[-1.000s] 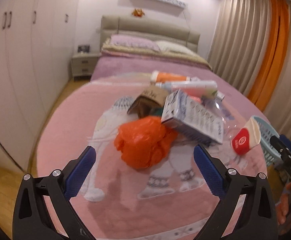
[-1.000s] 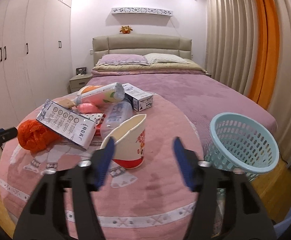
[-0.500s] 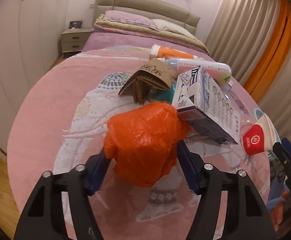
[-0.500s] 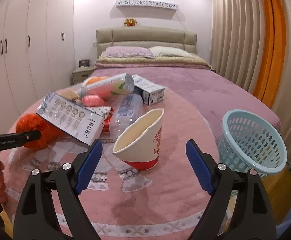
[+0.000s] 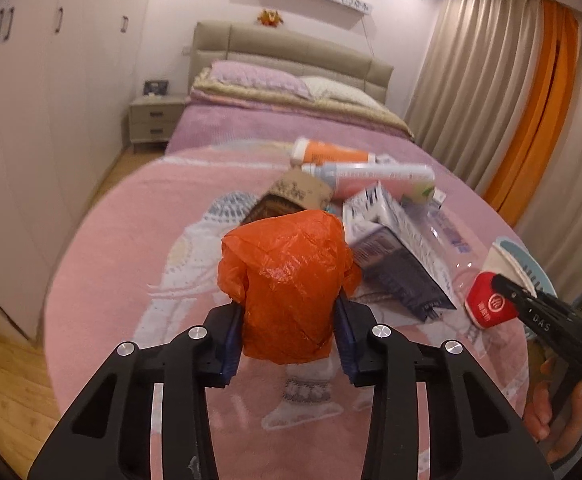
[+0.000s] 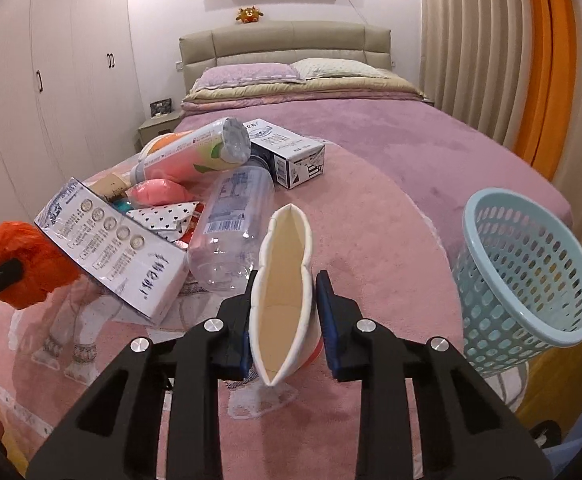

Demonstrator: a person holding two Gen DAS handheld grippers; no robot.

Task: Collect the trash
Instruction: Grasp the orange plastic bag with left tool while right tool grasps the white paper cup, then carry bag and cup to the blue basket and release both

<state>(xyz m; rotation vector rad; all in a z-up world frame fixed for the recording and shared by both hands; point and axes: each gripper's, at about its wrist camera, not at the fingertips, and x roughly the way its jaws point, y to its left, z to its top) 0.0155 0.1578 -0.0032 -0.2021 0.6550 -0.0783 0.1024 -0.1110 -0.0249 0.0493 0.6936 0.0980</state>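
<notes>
Both grippers loaded: left gripper (image 5: 289,336) pinches the orange plastic bag (image 5: 287,288), which hides its pads; right gripper (image 6: 284,316) squeezes the paper cup (image 6: 285,288) flat, cup base hidden behind the fingers. Remaining trash pile (image 6: 195,196) sits far left on the pink blanket (image 6: 371,216), items overlapping. Blue basket (image 6: 527,280) near right, bottom cut off.

Around one light-blue mesh basket (image 6: 527,280) on a pink blanket (image 6: 371,208), the trash counts out: one orange plastic bag (image 5: 287,288), one squashed paper cup (image 6: 285,288), one clear plastic bottle (image 6: 231,224), two printed cartons, the large one (image 6: 115,244) farthest from the basket and the small one (image 6: 287,152) behind, plus two tubes (image 5: 371,178), one orange (image 5: 331,154).
</notes>
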